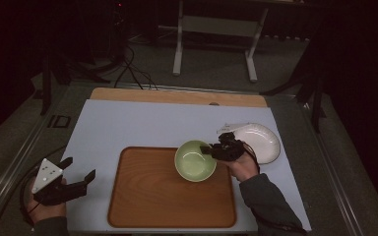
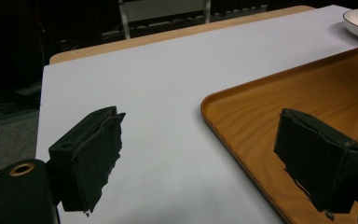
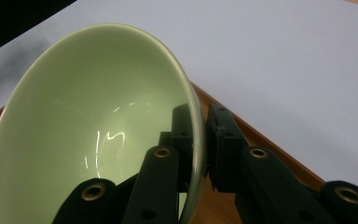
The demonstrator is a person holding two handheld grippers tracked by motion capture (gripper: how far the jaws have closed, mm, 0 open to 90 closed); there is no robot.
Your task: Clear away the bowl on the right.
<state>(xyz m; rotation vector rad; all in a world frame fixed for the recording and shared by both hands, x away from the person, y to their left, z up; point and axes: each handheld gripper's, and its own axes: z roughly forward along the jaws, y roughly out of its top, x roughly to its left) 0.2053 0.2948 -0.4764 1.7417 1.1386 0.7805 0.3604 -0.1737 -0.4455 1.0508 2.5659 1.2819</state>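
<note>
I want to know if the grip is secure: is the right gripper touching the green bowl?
Touching. In the right gripper view the right gripper pinches the green bowl's rim, one jaw inside, one outside.

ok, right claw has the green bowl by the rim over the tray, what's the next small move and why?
Probably lower the green bowl flat onto the wooden tray, then open. The right claw is shut on its rim, one jaw inside and one outside, and the bowl looks tilted in the right gripper view. The left claw is open, off the tray's left edge.

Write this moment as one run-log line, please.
right gripper: shut on green bowl rim, over wooden tray | left gripper: open, idle | white plate: on table
</note>
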